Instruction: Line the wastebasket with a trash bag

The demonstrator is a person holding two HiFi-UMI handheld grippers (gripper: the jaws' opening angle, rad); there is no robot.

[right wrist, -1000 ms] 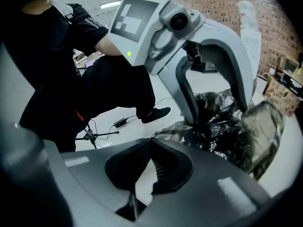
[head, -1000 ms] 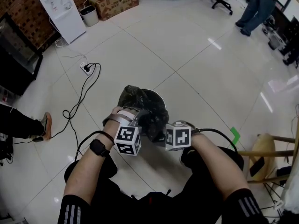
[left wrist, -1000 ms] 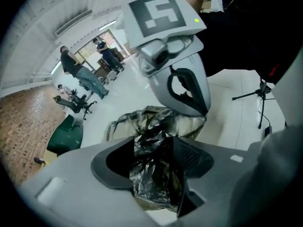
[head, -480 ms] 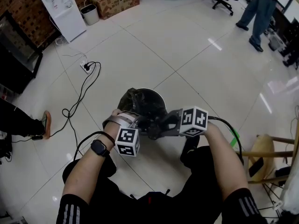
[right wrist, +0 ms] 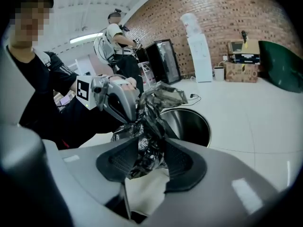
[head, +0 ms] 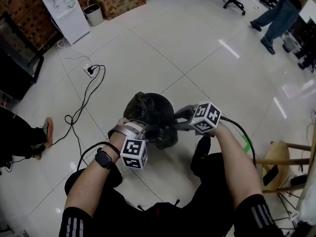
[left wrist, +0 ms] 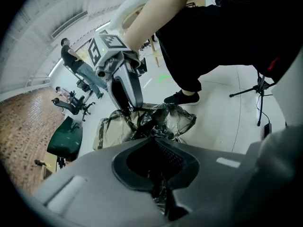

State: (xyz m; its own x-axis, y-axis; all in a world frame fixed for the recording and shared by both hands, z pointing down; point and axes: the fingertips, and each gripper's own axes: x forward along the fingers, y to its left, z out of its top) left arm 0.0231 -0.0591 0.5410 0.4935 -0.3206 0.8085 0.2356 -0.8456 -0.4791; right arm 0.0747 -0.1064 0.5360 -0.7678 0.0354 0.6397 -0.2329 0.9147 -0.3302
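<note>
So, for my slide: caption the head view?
Left gripper pinches bag over wastebasket; right gripper, jaws just opening, straddles it.

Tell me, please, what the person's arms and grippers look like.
The left gripper and right gripper are grey, each with a white marker cube and a black cable. A black watch is on the left wrist; black sleeves have white stripes.

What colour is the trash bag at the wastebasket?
The trash bag is a dark, smoky grey-black, crinkled and partly see-through. It shows best in the right gripper view.

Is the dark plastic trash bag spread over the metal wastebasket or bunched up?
Bunched up: bag crumpled over the near side of the wastebasket; far rim bare.
</note>
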